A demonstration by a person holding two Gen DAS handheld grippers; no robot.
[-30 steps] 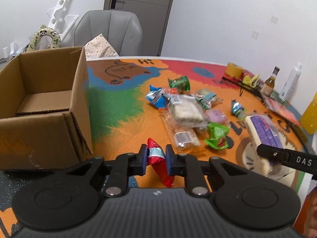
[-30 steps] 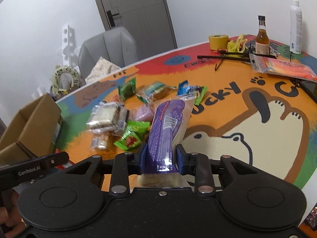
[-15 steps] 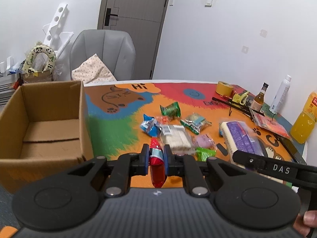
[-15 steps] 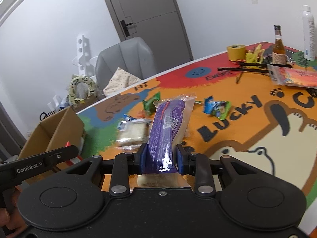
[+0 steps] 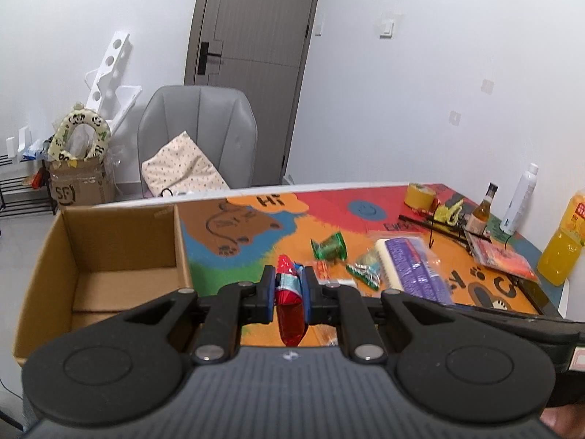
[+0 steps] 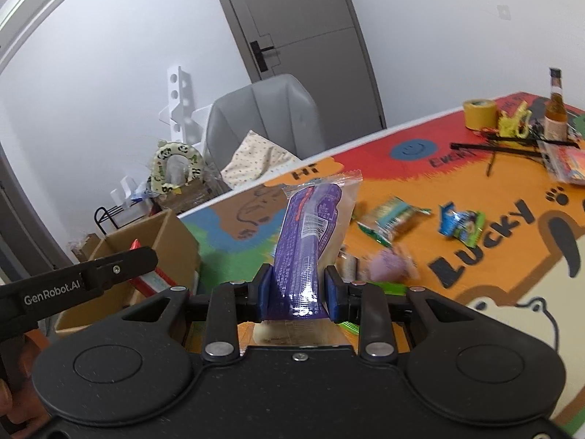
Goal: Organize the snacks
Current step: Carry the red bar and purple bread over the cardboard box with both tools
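While both hands are carrying snacks, we are noting the scene from left to right.

Cardboard box (image 5: 109, 256): we are seeing it sitting open at the tabletop's left edge, with nothing showing on the bare part of its floor that is in view.

Left gripper (image 5: 289, 292): we are pinching a red snack packet (image 5: 290, 314) tight between its blue pads; the packet is hanging clear of the tabletop, just beside the box's right wall.

Loose snacks: a green packet (image 5: 329, 247) and a blue-green packet (image 6: 462, 223) are lying toward the middle of the colourful tabletop (image 5: 365, 212), apart from each other.

Right gripper (image 6: 296, 292): we are clamping its pads on a long purple snack pack (image 6: 307, 234), which is sticking forward and up, off the tabletop.

Far right corner: a tape roll (image 6: 479, 113) and a brown bottle (image 6: 555, 117) are standing there.
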